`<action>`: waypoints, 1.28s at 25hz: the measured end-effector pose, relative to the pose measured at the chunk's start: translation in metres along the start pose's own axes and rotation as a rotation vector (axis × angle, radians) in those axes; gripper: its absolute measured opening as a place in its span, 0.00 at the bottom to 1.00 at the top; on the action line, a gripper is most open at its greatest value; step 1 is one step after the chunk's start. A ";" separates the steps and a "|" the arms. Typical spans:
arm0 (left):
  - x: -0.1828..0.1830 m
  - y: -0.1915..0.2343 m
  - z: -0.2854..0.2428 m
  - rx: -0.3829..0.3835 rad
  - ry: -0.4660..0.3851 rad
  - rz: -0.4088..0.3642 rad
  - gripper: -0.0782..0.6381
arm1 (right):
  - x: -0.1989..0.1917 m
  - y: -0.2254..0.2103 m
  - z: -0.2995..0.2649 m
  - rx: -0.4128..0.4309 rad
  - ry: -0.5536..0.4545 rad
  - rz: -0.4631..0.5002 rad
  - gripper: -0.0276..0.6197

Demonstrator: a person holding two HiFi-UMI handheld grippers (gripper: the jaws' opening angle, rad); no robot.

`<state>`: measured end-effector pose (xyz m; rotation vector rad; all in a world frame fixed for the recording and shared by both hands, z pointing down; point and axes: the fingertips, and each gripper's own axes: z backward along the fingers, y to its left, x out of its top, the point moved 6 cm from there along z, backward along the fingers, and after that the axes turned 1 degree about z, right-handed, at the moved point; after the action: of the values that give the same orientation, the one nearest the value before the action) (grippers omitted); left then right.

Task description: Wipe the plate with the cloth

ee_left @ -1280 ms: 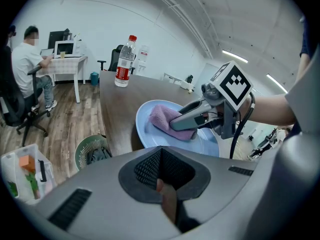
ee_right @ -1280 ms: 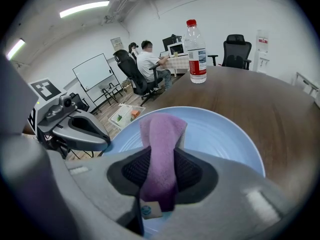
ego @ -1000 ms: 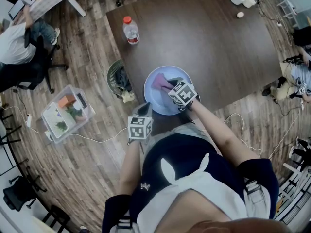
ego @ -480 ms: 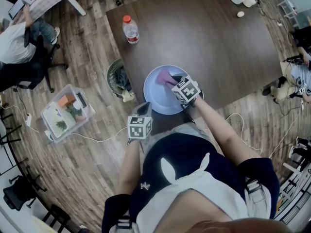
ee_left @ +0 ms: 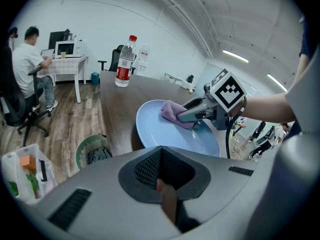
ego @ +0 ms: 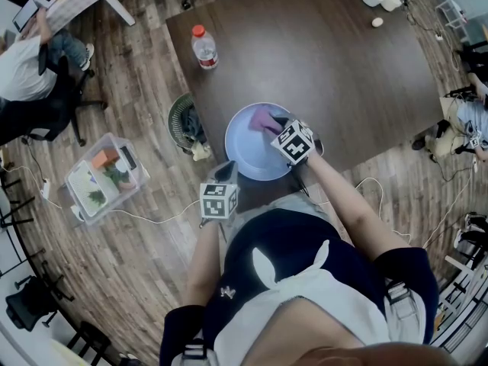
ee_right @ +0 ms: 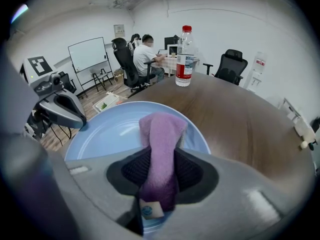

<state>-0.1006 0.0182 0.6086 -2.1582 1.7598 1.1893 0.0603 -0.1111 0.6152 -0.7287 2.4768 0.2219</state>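
Over the last second I have carried the purple cloth from the middle of the pale blue plate out toward its far right rim, so one wiping pass has run across the centre and up that side. The right gripper is clamped on the cloth, its jaws pinching the folded end while the free end lies spread on the plate surface ahead of them. Against the earlier head view, its marker cube now sits further right and further from me, and the cloth has slid with it. Nothing else has shifted. The plate lies where it did, at the near edge of the dark table, overhanging toward me. The left gripper is unchanged at the plate's near left rim; its jaws look drawn together there, and as far as I can read it they pinch the rim to steady the plate. The water bottle stands untouched by the far left corner. I judge the wipe partly done, with the left half of the plate yet to be covered.
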 end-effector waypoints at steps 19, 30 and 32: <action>0.000 0.001 0.001 0.013 -0.011 0.008 0.12 | -0.012 -0.003 0.009 -0.052 0.009 -0.071 0.26; 0.001 -0.001 0.001 0.010 -0.008 0.005 0.12 | -0.010 0.029 0.009 0.006 -0.002 -0.112 0.26; 0.001 -0.001 0.000 0.010 -0.008 0.006 0.12 | -0.009 0.036 0.008 0.007 0.000 -0.100 0.26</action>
<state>-0.1000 0.0178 0.6074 -2.1407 1.7666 1.1864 0.0505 -0.0741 0.6131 -0.8468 2.4326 0.1763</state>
